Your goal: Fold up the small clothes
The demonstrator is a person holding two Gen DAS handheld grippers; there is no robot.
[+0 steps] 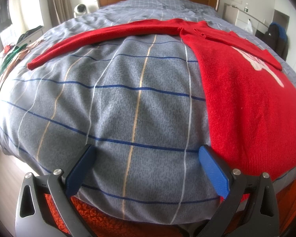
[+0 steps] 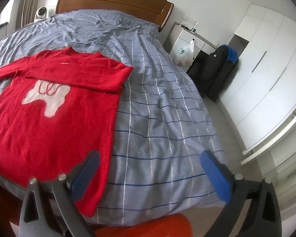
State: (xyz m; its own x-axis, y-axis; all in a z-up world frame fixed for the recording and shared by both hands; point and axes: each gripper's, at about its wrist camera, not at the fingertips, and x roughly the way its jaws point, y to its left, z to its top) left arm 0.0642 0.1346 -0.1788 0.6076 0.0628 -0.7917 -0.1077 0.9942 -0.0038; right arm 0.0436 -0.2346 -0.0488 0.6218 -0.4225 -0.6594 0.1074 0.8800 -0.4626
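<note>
A red knit sweater (image 1: 244, 102) with a white chest design lies flat on the grey checked bedspread (image 1: 118, 102). Its one sleeve (image 1: 100, 37) stretches out to the left; the other sleeve (image 2: 84, 73) is folded across the chest. My left gripper (image 1: 148, 167) is open and empty, low over the bedspread just left of the sweater's hem. My right gripper (image 2: 150, 173) is open and empty near the bed's foot, its left finger (image 2: 84, 175) over the sweater's lower right corner (image 2: 92, 187).
Green and tan garments (image 1: 7, 63) lie at the bed's far left edge. A wooden headboard (image 2: 112, 2) stands at the back. A nightstand with a plastic bag (image 2: 185, 53), a dark bag (image 2: 217, 69) and white wardrobes (image 2: 266, 59) stand right of the bed.
</note>
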